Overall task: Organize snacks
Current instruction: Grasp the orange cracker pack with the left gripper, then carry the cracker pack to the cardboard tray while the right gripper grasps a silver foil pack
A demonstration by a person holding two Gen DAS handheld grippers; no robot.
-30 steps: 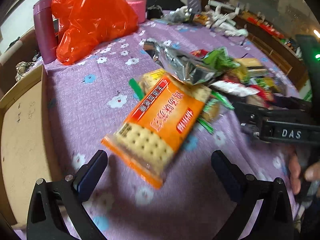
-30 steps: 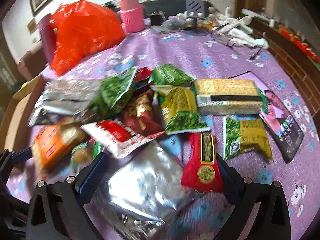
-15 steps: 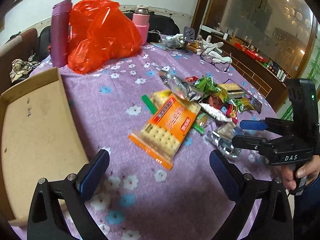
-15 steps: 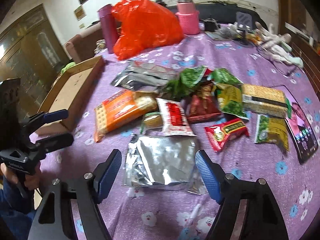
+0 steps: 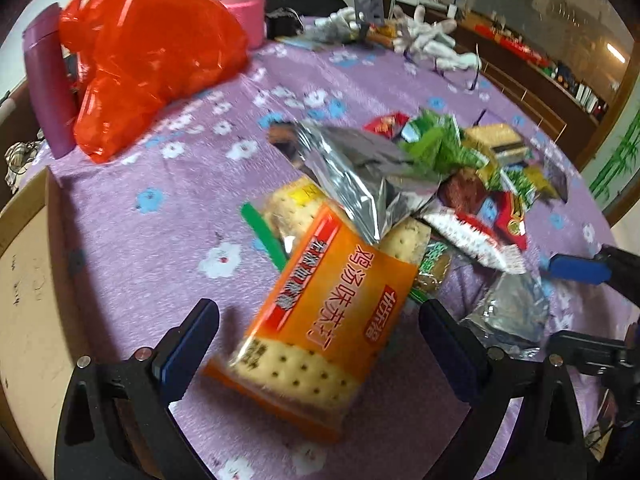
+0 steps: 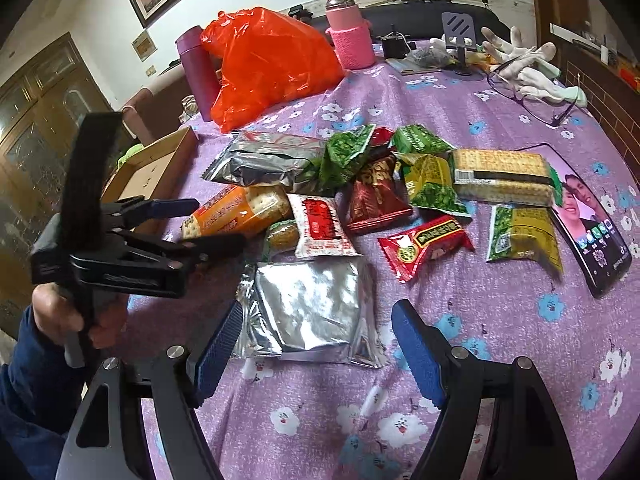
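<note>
An orange cracker pack (image 5: 320,320) lies on the purple flowered tablecloth (image 5: 160,216) at the near edge of a snack pile. My left gripper (image 5: 316,332) is open, its fingers on either side of the pack's near end, not touching it. It also shows in the right wrist view (image 6: 216,224), beside the orange pack (image 6: 236,210). My right gripper (image 6: 316,344) is open and empty, just short of a flat silver pouch (image 6: 308,308). Another silver bag (image 5: 352,176) rests over the orange pack's far end.
A cardboard box (image 6: 154,168) sits at the table's left edge. A red plastic bag (image 6: 264,60), a purple flask (image 6: 196,68) and a pink bottle (image 6: 348,36) stand at the back. Several snack packs, a phone (image 6: 592,220), glasses and white gloves (image 6: 524,68) lie to the right.
My left gripper has moved forward and down to the orange cracker pack, now straddling its near end. My right gripper has moved closer to the silver pouch.
</note>
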